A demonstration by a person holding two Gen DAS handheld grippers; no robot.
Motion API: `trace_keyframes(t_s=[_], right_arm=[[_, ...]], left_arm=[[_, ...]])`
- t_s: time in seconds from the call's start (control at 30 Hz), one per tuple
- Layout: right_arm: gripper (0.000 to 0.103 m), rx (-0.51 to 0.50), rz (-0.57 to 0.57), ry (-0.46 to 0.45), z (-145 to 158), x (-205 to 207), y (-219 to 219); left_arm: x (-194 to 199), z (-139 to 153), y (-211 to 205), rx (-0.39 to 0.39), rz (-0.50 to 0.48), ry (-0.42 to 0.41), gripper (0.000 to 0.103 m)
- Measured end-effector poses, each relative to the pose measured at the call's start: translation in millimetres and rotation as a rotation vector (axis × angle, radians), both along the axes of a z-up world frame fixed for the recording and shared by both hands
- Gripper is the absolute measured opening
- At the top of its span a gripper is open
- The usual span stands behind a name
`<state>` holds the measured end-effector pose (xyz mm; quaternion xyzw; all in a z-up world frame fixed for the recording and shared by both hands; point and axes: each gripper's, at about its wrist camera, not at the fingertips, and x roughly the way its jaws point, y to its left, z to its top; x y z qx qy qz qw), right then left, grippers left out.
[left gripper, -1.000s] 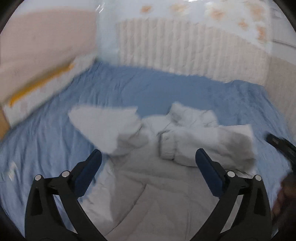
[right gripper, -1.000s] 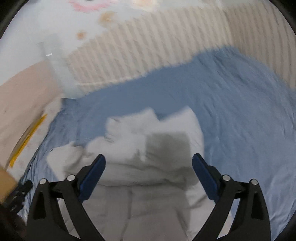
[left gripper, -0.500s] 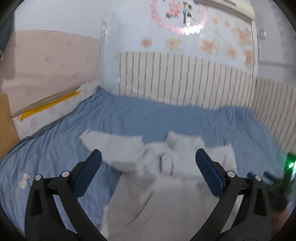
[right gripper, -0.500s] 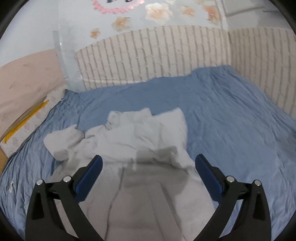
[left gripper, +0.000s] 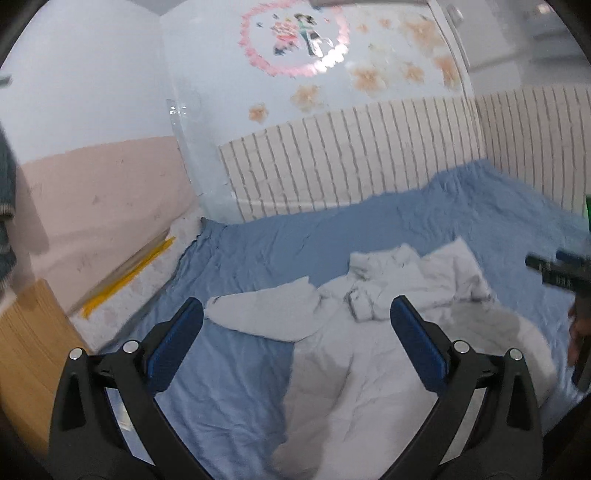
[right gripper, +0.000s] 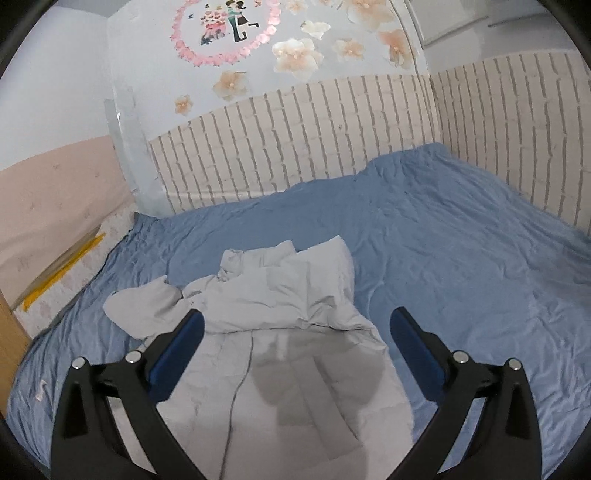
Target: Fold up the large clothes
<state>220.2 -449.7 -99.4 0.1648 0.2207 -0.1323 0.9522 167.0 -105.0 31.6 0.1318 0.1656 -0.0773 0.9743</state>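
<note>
- Left wrist view: my left gripper (left gripper: 295, 343) stands wide apart, its blue pads (left gripper: 175, 341) holding nothing, up in the air above the bed.
- The grey jacket (left gripper: 373, 354) lies spread on the blue bedsheet (left gripper: 280, 247), mostly under and beyond my right-hand finger; one sleeve (left gripper: 269, 314) sticks out toward the left, between my two fingers as the picture shows it.
- The collar end (left gripper: 380, 262) is bunched up on the far side, toward the striped wall panel (left gripper: 351, 158).
- At the right edge I see my right gripper (left gripper: 557, 273), dark and partly cut off; from here I cannot tell how it stands.
- A wooden board (left gripper: 26, 354) stands at the left edge, beside the mattress edge with a yellow strip (left gripper: 129, 277).

- Right wrist view: my right gripper (right gripper: 295, 347) is also wide, with empty jaws, hovering over the lower half of the jacket (right gripper: 295, 369).
- The jacket lies lengthwise away from me on the sheet (right gripper: 461, 251), its zip line (right gripper: 240, 380) running down the front, a dark shadow across the middle.
- The right sleeve (right gripper: 325, 284) is folded in over the chest; the other sleeve (right gripper: 144, 306) still lies out to the left, touching the sheet.
- A round pink wall sticker (right gripper: 225, 26) and flower decals (right gripper: 295, 55) sit above the panelling.
</note>
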Motion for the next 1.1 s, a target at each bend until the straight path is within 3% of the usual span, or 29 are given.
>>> trace_keyframes(t_s=[0.07,0.13,0.27,0.53,0.83,1.1], right_arm=[[0.101,0.003,0.015,0.015,-4,-3,4],[0.101,0.008,0.031,0.025,-6,-8,9],[0.101,-0.057,0.086,0.042,-10,-14,30],[0.101,-0.160,0.142,0.157,-39,-2,54],[0.101,-0.281,0.136,0.150,-43,-3,72],[0.101,-0.296,0.074,0.097,-29,-7,67]], left_arm=[[-8,-15,12,-0.066,0.025,-0.017,0.100],[-8,-36,19,-0.092,0.049,0.031,0.100],[-12,-60,34,-0.053,0.059,0.063,0.100],[-19,-86,81,-0.078,0.062,0.082,0.100],[-7,-119,140,-0.250,0.149,0.131,0.100],[4,-136,146,-0.272,0.154,0.146,0.100]])
